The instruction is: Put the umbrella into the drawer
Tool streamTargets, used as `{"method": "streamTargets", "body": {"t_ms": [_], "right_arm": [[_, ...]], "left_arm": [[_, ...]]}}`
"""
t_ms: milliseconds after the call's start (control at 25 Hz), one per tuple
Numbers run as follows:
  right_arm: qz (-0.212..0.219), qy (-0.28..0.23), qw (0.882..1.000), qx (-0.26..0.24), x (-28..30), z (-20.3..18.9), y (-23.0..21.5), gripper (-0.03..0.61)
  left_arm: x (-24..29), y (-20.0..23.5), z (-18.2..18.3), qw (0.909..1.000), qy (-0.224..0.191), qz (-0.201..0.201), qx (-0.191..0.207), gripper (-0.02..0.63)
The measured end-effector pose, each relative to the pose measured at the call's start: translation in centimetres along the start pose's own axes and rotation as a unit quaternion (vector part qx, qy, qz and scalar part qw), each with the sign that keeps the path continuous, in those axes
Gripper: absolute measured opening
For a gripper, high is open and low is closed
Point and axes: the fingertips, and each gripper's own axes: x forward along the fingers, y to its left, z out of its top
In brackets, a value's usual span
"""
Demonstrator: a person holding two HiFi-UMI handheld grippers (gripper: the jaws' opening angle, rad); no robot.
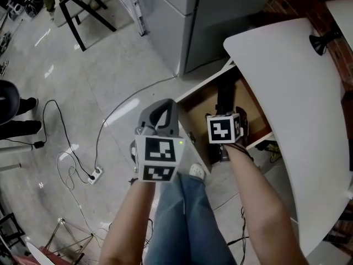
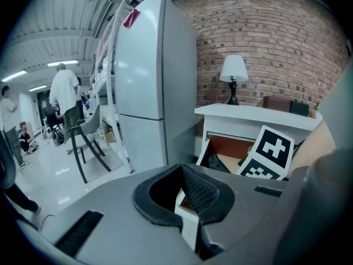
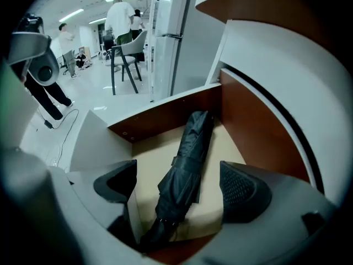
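A folded black umbrella [image 3: 185, 159] lies lengthwise on the floor of the open drawer [image 3: 165, 112], under the white desk [image 1: 287, 93]. In the head view the umbrella [image 1: 224, 95] shows just beyond the right marker cube [image 1: 223, 128]. My right gripper [image 3: 176, 175] hangs over it with its jaws wide apart. The pads [image 3: 242, 189] stand clear of the fabric on both sides. My left gripper [image 2: 185, 195] sits at the drawer's white front panel [image 1: 190, 131]. Its jaws are narrow, with the panel's white edge [image 2: 186, 217] between them.
A grey fridge [image 1: 187, 21] stands left of the desk, close to the drawer. A lamp [image 2: 233, 76] is on the desk top. A cable and power strip [image 1: 95, 175] lie on the floor to the left. A chair [image 1: 83, 10] and people [image 2: 63, 98] are farther off.
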Motion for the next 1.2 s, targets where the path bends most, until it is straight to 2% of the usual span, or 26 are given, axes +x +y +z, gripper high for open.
{"method": "streamTargets", "body": {"t_ms": [200, 440, 640, 880, 1200], "right_arm": [[0.017, 0.004, 1.000, 0.018, -3.9, 0.2, 0.7, 0.446], [0.044, 0.056, 0.997, 0.041, -7.7, -2.5, 1.6, 0.445], [0.066, 0.039, 0.996, 0.049, -12.6, -1.5, 1.5, 0.445], [0.082, 0.014, 0.996, 0.033, -18.1, 0.1, 1.2, 0.445], [0.117, -0.024, 0.993, 0.014, -23.0, 3.6, 0.7, 0.443]], "left_arm": [[-2.3, 0.1, 2.2, 1.0000, 0.003, 0.003, 0.004, 0.002], [-4.9, -0.2, 5.2, 0.9999, -0.001, 0.003, -0.016, 0.002], [-7.2, -0.8, 7.7, 0.9996, -0.009, 0.005, -0.028, 0.003], [-9.4, -1.0, 9.8, 0.9989, -0.018, 0.014, -0.042, 0.002], [-12.1, -1.9, 14.4, 0.9984, -0.046, 0.011, -0.031, 0.002]]}}
